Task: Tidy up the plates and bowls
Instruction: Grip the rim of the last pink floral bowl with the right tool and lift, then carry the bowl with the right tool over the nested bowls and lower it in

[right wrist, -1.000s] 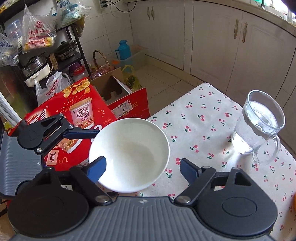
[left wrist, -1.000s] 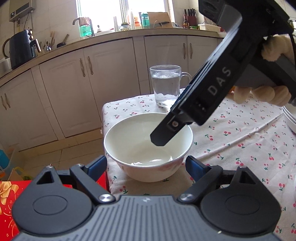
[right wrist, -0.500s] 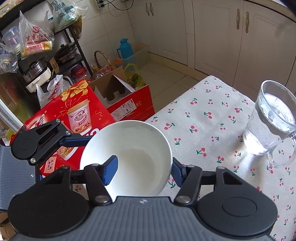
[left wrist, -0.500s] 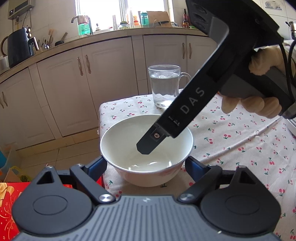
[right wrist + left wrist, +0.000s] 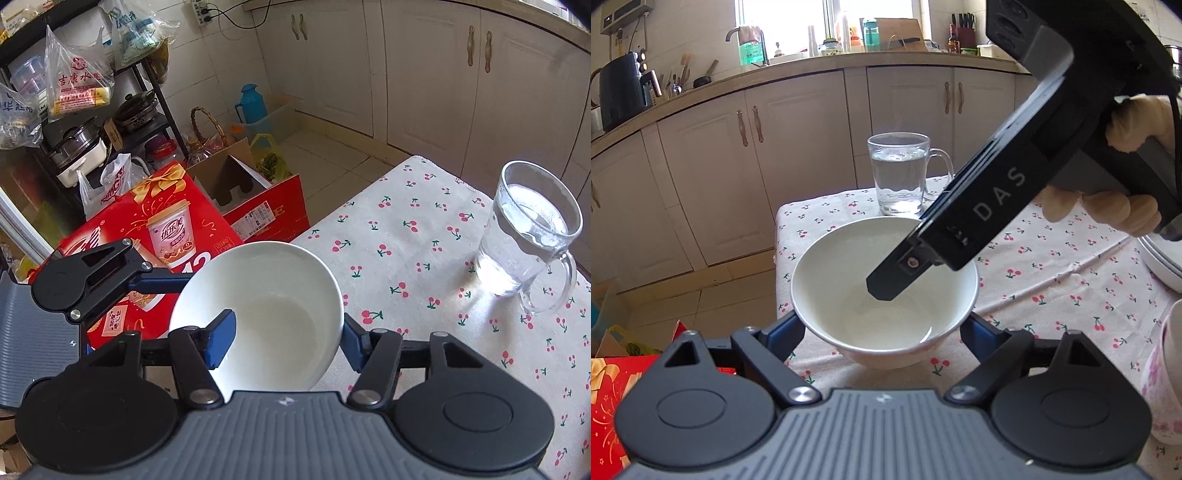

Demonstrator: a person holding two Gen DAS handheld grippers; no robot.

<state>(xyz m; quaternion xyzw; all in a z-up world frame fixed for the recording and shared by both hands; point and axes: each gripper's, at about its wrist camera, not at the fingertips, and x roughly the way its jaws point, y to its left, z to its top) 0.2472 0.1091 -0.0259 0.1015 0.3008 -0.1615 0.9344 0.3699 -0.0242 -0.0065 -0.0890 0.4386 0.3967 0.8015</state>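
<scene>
A round white ceramic bowl (image 5: 882,295) sits at the near corner of a table covered with a cream cloth printed with small red cherries (image 5: 1052,266), caught between two hand-held black grippers with blue finger pads. The right gripper (image 5: 284,334), gripped by a person's hand (image 5: 1108,192), reaches down from the upper right in the left wrist view; its jaws have just been closing and now stand across the bowl's wall, one blue finger (image 5: 221,339) inside the bowl and the other against the outside of the rim, pressed to the wall on both sides. The left gripper (image 5: 882,334) hangs low at the bowl's near side with its jaws spread wide, a blue pad on either flank of the bowl; whether those pads touch the bowl cannot be told from the left wrist view, and they hold nothing firmly. Beyond the bowl, well apart from it, a clear glass mug with a handle (image 5: 899,173) stands upright on the cloth, about half filled with water. At the right edge of the left wrist view the rim of a stack of white plates (image 5: 1160,258) shows on the table. On the floor beside the table lies a red gift carton printed with a milk-tea cup (image 5: 162,229), and cream kitchen cabinets (image 5: 798,155) line the wall behind.
</scene>
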